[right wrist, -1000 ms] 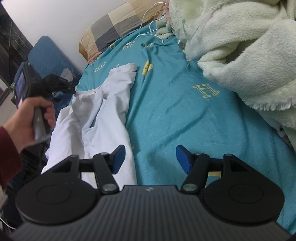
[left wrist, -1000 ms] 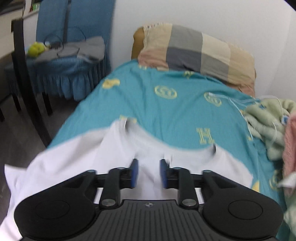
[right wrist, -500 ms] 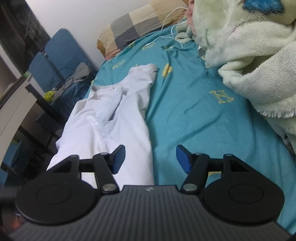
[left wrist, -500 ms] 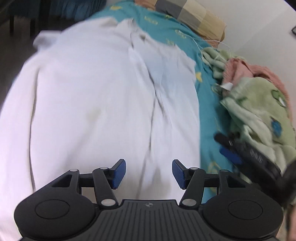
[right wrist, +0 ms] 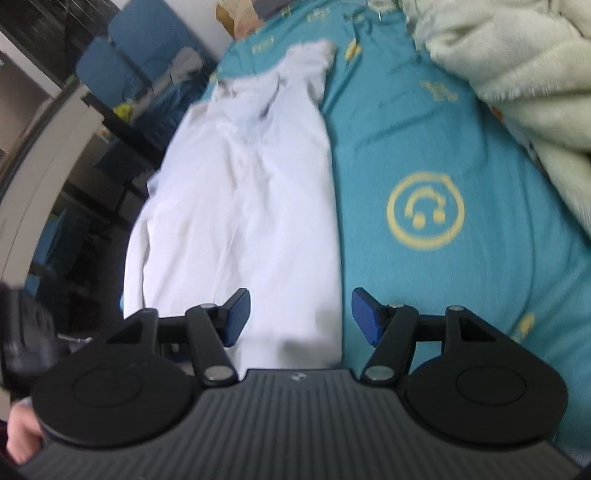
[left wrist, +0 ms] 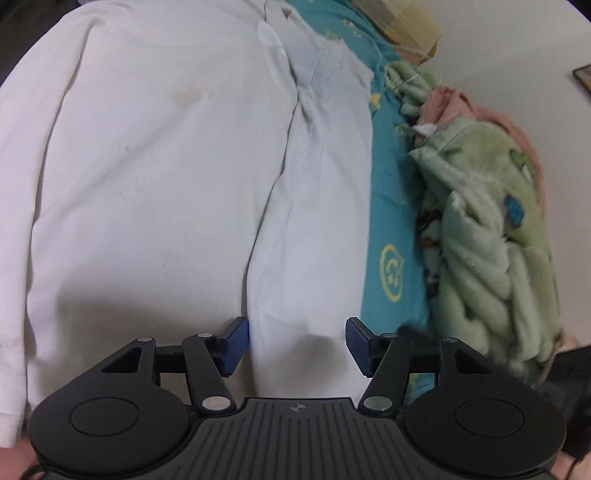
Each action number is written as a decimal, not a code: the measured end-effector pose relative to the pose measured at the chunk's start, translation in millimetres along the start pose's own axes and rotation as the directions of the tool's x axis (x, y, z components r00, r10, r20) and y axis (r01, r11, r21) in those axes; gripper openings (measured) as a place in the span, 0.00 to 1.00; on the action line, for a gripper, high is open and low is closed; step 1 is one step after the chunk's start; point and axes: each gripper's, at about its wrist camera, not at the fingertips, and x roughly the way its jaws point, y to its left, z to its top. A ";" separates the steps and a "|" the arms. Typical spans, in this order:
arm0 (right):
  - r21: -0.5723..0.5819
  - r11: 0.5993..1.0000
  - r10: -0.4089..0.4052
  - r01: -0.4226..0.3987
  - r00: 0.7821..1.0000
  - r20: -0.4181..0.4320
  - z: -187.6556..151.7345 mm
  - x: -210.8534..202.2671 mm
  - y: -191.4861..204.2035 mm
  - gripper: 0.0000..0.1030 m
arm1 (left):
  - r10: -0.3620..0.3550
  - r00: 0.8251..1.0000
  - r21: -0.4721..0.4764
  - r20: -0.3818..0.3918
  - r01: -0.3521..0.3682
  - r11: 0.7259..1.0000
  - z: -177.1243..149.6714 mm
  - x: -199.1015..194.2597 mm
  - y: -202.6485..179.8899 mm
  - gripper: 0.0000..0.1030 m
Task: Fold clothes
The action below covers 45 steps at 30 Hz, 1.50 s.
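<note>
A white shirt [left wrist: 155,177] lies spread lengthwise on the teal bedsheet [left wrist: 391,206], its right side folded inward along a long crease [left wrist: 284,155]. My left gripper [left wrist: 297,345] hovers open over the shirt's near end, with the folded strip under the gap and no cloth pinched. In the right wrist view the same shirt [right wrist: 236,206] runs up the left half of the bed. My right gripper [right wrist: 300,318] is open above the shirt's near right edge, and the pads [right wrist: 364,319] touch nothing.
A bunched green fleece blanket [left wrist: 491,236] and a pink cloth [left wrist: 476,107] pile up along the bed's right side. A checked pillow [left wrist: 402,22] lies at the head. Blue chairs [right wrist: 136,48] and a dark table frame [right wrist: 110,122] stand left of the bed.
My left gripper let go of the shirt's collar, opened, and swung down to the shirt's near end. My right gripper shifted left toward the shirt's near edge, still open.
</note>
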 end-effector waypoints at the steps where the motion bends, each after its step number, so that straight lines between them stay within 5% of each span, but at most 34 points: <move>1: -0.023 1.000 -0.019 0.018 0.999 -0.033 -4.6 4.1 4.1 0.62 | -0.001 1.000 0.005 0.020 0.001 1.000 3.6 -4.7 -1.4 0.60; 5: -0.063 0.997 -0.046 0.037 0.987 -0.151 -15.7 25.6 13.6 0.62 | -0.024 0.995 0.011 0.101 0.023 1.000 13.0 -31.5 -0.7 0.64; 16: -0.084 0.988 0.085 -0.126 0.921 -0.381 -30.9 38.7 31.8 0.61 | -0.019 0.977 -0.019 0.213 0.024 1.000 35.2 -70.2 18.4 0.67; 17: -0.113 0.987 0.063 -0.116 0.919 -0.389 -34.6 37.5 36.8 0.58 | -0.022 0.977 -0.021 0.212 0.027 0.999 36.0 -70.9 19.5 0.67; 19: -0.163 0.984 0.005 -0.076 0.916 -0.401 -40.1 38.9 43.7 0.20 | -0.027 0.977 -0.022 0.211 0.032 0.999 37.6 -71.0 19.5 0.67; 20: -0.178 0.982 -0.018 -0.060 0.913 -0.408 -41.9 39.4 44.8 0.11 | -0.029 0.977 -0.022 0.212 0.034 0.999 38.2 -70.9 19.1 0.67; 27: -0.181 0.976 0.043 -0.123 0.918 -0.393 -43.1 3.9 56.8 0.07 | -0.032 0.971 -0.054 0.236 0.046 0.997 37.8 -79.9 26.3 0.71; 33: -0.127 0.988 0.034 -0.091 0.917 -0.397 -49.6 12.4 47.0 0.07 | -0.008 0.972 -0.064 0.236 0.024 0.998 39.3 -82.4 30.8 0.73; 38: -0.067 0.997 0.016 -0.041 0.942 -0.335 -38.9 2.6 34.8 0.13 | 0.055 0.972 -0.050 0.230 -0.044 0.998 37.1 -81.2 29.0 0.77; 41: -0.078 0.996 0.021 -0.045 0.958 -0.285 -34.8 -14.0 34.9 0.48 | 0.078 0.967 -0.026 0.243 -0.074 0.997 35.3 -83.8 23.9 0.79; 42: -0.090 0.995 0.028 -0.053 0.964 -0.263 -34.1 -20.6 36.6 0.68 | 0.087 0.965 -0.014 0.249 -0.086 0.996 34.6 -84.9 21.6 0.80; 43: -0.104 0.993 0.036 -0.062 0.970 -0.240 -32.8 -27.4 38.5 0.76 | 0.098 0.962 0.002 0.255 -0.102 0.995 33.6 -85.7 18.5 0.81; 45: -0.138 0.988 0.039 -0.065 0.982 -0.184 -27.3 -37.6 43.9 0.74 | 0.120 0.954 0.031 0.276 -0.133 0.991 31.6 -87.6 12.1 0.82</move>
